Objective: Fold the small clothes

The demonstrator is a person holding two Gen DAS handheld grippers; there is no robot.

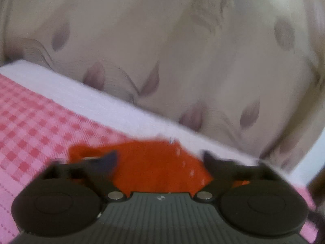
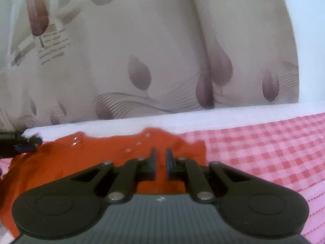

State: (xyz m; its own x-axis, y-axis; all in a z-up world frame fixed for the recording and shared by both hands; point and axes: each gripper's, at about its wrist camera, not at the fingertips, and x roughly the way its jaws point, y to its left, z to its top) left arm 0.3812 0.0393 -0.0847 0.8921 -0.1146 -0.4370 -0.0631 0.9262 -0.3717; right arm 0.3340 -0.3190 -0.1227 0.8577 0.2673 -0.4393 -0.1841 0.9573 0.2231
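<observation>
Left tongs [image 1: 159,158] spread wide over orange garment [image 1: 154,166] on pink checked cloth [image 1: 30,122], near white edge [image 1: 113,109]. Right tongs [image 2: 161,158] nearly pressed together, narrow gap, nothing pinched, above same garment [image 2: 61,162]; left tongs [image 2: 24,142] at far left.

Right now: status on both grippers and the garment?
Left gripper open, over the orange garment. Right gripper nearly closed, narrow gap, nothing visibly pinched. Garment lies on the pink checked cloth. Nothing in the way.
</observation>
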